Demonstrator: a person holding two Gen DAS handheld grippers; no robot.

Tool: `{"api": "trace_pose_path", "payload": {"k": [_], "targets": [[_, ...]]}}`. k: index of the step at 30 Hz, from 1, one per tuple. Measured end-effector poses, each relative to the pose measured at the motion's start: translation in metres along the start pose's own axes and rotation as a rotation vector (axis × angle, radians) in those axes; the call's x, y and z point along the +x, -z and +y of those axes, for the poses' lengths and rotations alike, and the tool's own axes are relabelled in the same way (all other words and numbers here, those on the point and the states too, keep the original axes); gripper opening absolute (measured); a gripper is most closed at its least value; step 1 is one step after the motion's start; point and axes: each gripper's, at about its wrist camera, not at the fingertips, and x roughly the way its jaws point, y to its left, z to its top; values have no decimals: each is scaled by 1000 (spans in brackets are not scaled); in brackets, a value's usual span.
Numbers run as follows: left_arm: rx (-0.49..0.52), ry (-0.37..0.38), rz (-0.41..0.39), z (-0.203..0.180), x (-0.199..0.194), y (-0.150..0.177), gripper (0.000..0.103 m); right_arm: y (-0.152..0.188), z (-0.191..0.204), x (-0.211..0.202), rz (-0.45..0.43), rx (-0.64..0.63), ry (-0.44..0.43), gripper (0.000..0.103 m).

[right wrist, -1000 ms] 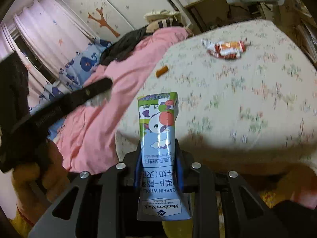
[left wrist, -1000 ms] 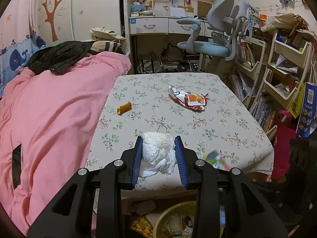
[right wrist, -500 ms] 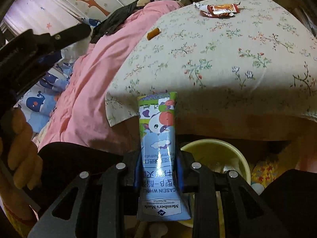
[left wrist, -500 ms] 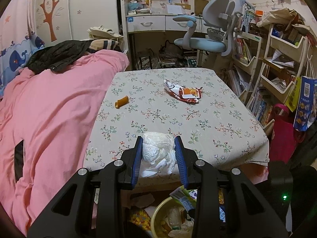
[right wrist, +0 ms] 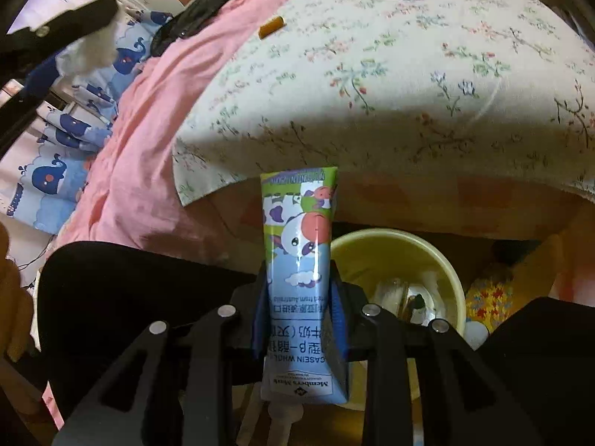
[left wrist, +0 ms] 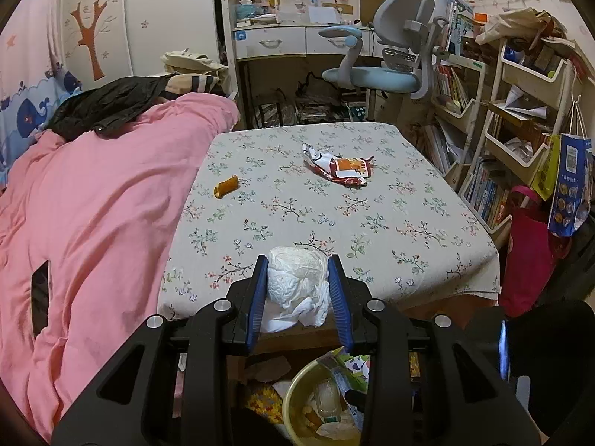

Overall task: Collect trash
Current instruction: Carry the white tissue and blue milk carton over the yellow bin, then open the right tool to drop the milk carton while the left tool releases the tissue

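My left gripper is shut on a crumpled white tissue, held above the table's near edge. My right gripper is shut on a flattened blue-and-green milk carton, held low beside the yellow trash bin, below the table edge. The bin also shows in the left wrist view with trash inside, under the gripper. On the floral tablecloth lie a red-and-white snack wrapper and a small orange piece.
A pink quilt covers the bed left of the table. Shelves with books and a red bag stand on the right. A blue desk chair and a desk are behind the table.
Both grippers have pulled back from the table and lowered. The right gripper with the carton now sits below the table edge, next to the yellow bin. Both holds are unchanged.
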Motion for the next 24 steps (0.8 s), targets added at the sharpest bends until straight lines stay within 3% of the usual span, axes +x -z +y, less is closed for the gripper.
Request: {"api": "trace_pose_path", "payload": {"k": [5, 12, 20, 24], "targets": [[7, 3, 9, -3, -3, 5, 31, 2, -5, 1, 19, 13, 19, 42], [17, 6, 19, -8, -6, 11, 31, -1, -3, -8, -38, -2, 75, 56], [9, 38, 66, -14, -4, 27, 31, -7, 3, -25, -158, -52, 227, 75], [11, 45, 117, -16, 2, 45, 31, -9, 4, -31, -193, -69, 283, 80]]}}
